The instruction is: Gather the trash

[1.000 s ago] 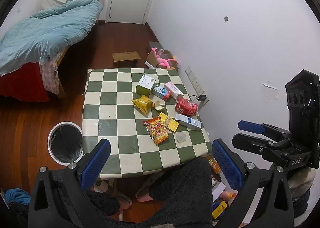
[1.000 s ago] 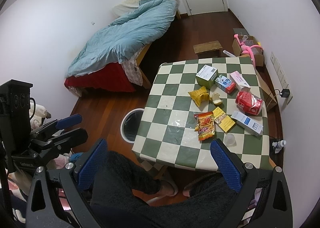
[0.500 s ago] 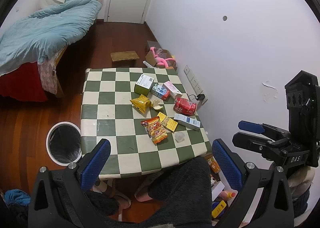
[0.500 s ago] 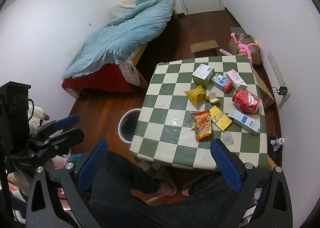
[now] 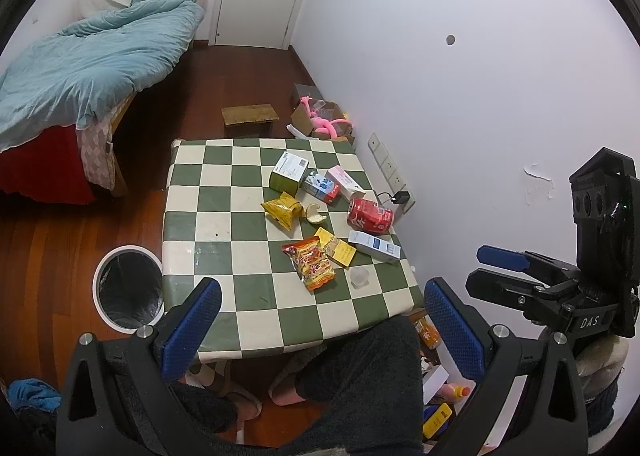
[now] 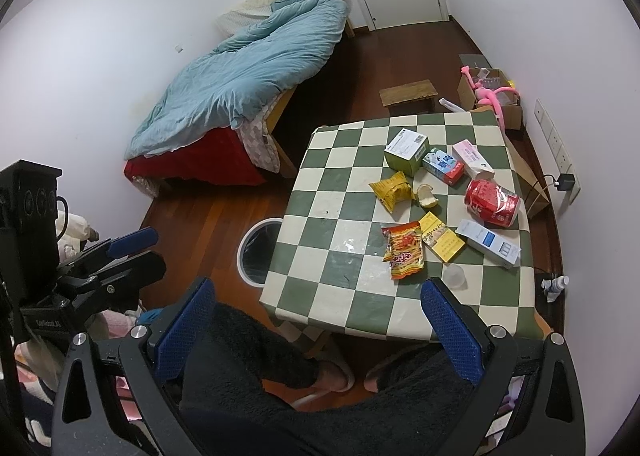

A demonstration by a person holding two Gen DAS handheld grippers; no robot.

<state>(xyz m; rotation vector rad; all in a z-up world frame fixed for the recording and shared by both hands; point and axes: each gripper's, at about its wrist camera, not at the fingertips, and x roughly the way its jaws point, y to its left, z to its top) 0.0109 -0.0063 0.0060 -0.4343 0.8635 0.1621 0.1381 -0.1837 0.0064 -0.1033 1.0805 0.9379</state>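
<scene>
Trash lies on the checkered table: an orange snack bag, a yellow snack bag, a red can, a yellow packet, several small cartons and a clear cup. A white-rimmed bin with a black liner stands on the floor left of the table. My left gripper is open and empty, high above the near table edge. My right gripper is open and empty too.
A bed with a blue duvet stands at the far left. A wooden stool and a box with a pink toy sit beyond the table. The person's legs are under the near edge. A white wall is at right.
Both grippers have drifted slightly up and back, so the table looks a little smaller and lower. Nothing on the table has moved. Both grippers stay open.
</scene>
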